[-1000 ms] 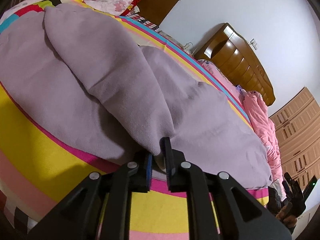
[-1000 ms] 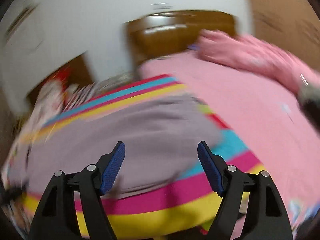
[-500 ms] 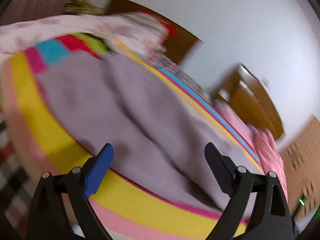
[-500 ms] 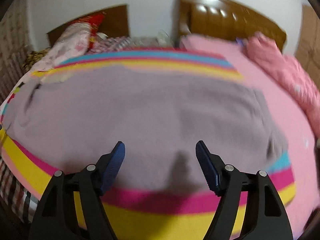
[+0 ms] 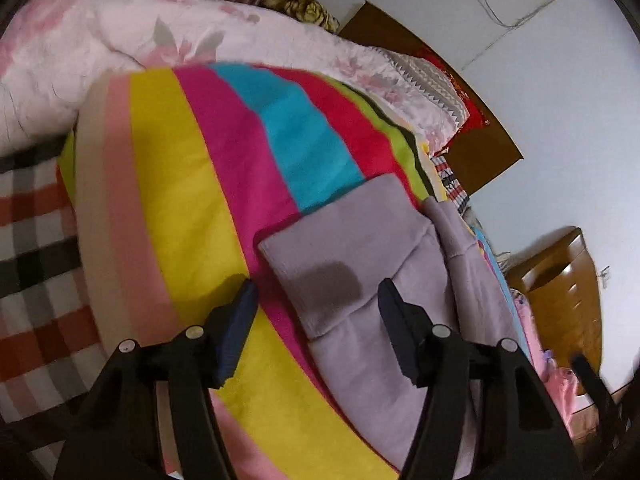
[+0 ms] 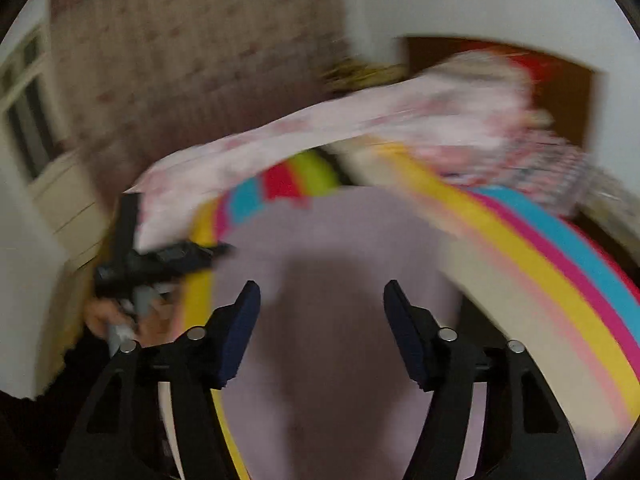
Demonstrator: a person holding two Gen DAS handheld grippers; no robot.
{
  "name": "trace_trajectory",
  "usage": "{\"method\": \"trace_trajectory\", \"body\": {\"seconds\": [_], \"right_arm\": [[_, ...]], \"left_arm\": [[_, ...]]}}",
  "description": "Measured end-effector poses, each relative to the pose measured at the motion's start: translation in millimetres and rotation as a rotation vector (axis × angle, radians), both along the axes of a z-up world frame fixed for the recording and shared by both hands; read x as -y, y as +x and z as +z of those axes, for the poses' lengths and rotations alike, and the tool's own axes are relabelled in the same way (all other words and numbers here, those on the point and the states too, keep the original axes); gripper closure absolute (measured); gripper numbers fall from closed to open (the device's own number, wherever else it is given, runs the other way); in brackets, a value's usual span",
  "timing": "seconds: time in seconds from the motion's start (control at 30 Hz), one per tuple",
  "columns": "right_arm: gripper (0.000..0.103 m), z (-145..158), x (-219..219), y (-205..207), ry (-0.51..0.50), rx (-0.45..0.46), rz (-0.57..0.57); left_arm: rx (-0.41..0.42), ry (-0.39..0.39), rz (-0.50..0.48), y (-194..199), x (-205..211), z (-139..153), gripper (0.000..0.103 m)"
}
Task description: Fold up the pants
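While both tools tilt down over the bed, the left gripper [image 5: 316, 300] has its jaws apart, just narrowing, over the folded end of the soft lilac knit pants [image 5: 360, 248], nothing pinched. The right gripper [image 6: 320, 304], blurred, also stands parted and closing above that lilac cloth, empty. They lie folded in layers on the bright rainbow-striped fleece blanket [image 5: 192, 208].

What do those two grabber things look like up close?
Both look alike. The left gripper and the right gripper each have two black plastic fingers with dark blue ribbed pads and round silver screws. The hand holding the left one wears a dark sleeve.
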State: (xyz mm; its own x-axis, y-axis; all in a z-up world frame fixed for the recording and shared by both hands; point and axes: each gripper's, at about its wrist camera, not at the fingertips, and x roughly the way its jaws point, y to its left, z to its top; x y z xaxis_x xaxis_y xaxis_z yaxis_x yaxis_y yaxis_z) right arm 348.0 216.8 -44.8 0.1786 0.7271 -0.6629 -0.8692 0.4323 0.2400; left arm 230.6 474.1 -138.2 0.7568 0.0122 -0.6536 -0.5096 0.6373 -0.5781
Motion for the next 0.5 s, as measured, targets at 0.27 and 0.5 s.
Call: {"method": "trace_trajectory", "body": {"seconds": [0.27, 0.5], "right_arm": [[0.063, -45.9, -193.3, 58.3, -0.192, -0.016, 0.267], [0.078, -71.8, -197.8, 37.6, -0.307, 0.08, 0.359]], "left_arm": [[-0.076, 0.104, 0.012, 27.0, -15.0, 3.5, 0.049], [-0.116, 0.215, -0.016, 23.7, -2.8, -1.7, 0.066]]}}
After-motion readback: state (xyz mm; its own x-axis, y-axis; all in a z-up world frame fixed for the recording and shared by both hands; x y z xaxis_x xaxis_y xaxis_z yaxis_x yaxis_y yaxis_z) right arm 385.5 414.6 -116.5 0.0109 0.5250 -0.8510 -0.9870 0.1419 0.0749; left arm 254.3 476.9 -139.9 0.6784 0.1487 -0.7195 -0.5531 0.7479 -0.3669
